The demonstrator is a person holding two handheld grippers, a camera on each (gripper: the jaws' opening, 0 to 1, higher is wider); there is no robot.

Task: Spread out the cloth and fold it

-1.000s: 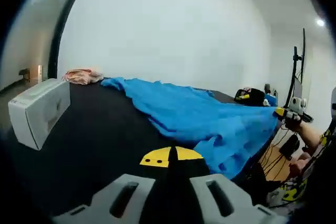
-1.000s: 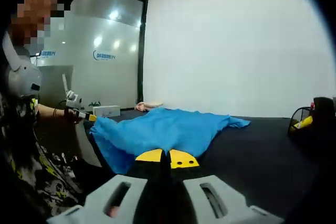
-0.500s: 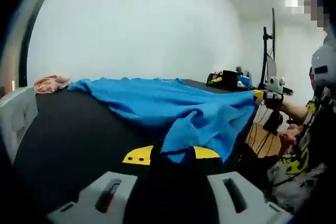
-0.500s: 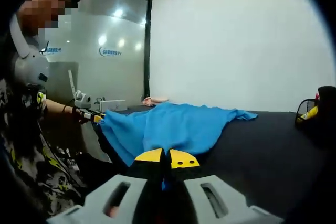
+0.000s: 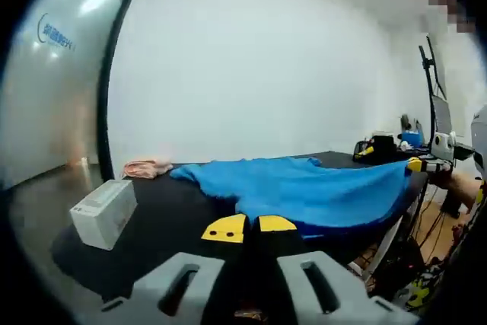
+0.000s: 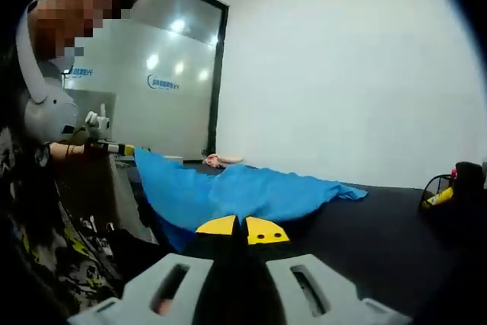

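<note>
One black table (image 5: 175, 218) carries the blue cloth (image 5: 312, 192), each near corner pinched by the left gripper (image 5: 249, 227) and right gripper (image 6: 243, 229). Beside it sit a white box (image 5: 103, 211), then a pink rag (image 5: 146, 167).

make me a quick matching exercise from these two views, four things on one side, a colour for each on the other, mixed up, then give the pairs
Things:
1. cloth
2. box
3. table
4. small bundle at the far end of the table

Colours:
A. black
B. pink
C. blue
D. white

Pairs: 1-C, 2-D, 3-A, 4-B

The same cloth lies across the table in the right gripper view.
</note>
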